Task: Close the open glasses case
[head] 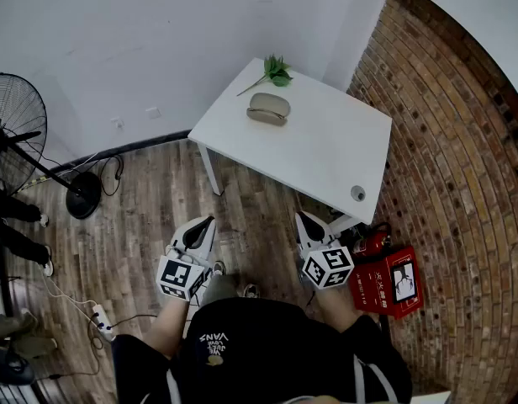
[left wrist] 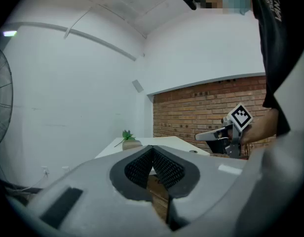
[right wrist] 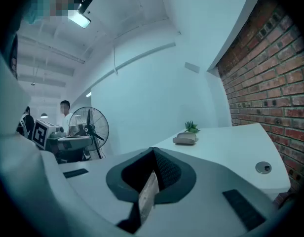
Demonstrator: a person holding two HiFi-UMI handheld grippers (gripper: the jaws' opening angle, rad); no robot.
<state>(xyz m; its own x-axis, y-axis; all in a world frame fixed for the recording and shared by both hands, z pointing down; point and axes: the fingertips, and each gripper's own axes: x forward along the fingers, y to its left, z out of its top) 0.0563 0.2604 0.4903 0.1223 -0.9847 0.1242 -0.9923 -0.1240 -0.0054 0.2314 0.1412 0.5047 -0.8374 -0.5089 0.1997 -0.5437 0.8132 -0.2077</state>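
Head view: the glasses case (head: 268, 108) lies near the far-left corner of the white counter (head: 326, 154), just beside a green sprig (head: 274, 71). Its inside cannot be made out. The left gripper (head: 207, 223) and right gripper (head: 304, 224) hang over the wooden floor (head: 150, 200), well short of the counter.

Left gripper view: its 2 jaws are pressed together on nothing.

Right gripper view: the jaws are likewise closed and empty. A person (right wrist: 64, 113) stands beyond the fan (right wrist: 90, 127), and a brick wall (right wrist: 275, 83) flanks the counter.
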